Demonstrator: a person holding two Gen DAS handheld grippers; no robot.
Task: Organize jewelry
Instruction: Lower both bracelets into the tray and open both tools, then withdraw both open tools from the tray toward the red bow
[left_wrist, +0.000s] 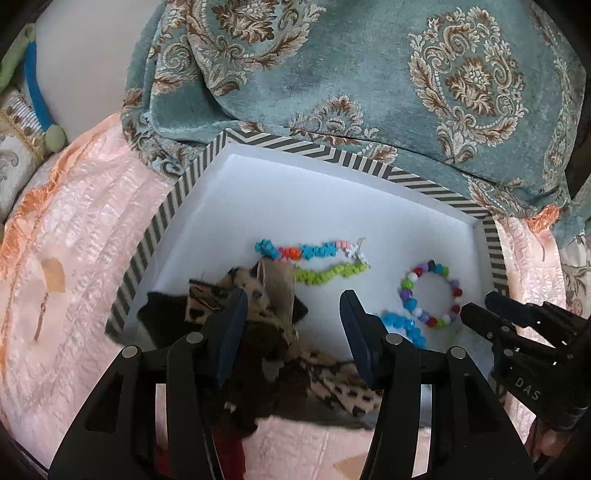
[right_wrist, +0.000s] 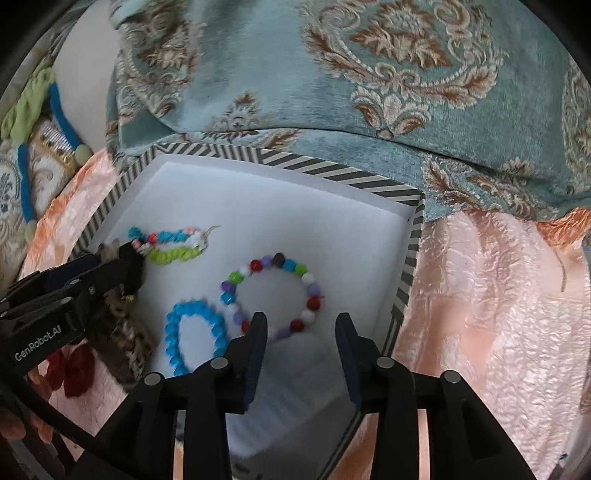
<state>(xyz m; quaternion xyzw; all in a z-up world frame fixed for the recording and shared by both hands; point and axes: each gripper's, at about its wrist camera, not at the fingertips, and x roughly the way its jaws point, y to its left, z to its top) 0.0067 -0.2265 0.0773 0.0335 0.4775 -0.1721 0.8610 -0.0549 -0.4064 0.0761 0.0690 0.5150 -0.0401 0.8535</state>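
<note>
Hovering with both left gripper (left_wrist: 293, 321) and right gripper (right_wrist: 301, 345) spread and empty, you'd pinch the light, floppy leopard scrunchie (left_wrist: 258, 332) between your left fingers mid-fabric.

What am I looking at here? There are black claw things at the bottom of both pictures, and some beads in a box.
Those claws are hand-held grippers; a person carries one in each hand, with no robot arm. Each picture comes from a camera on one gripper, looking along its two fingers. The first shows the left gripper, open above a leopard-print cloth that hangs over the near edge of the box. The second shows the right gripper, also open and holding nothing. The striped-rim box sits on a pink bedspread and holds a multicolour bead bracelet, a blue bead bracelet and a blue-and-green beaded strand.
</note>
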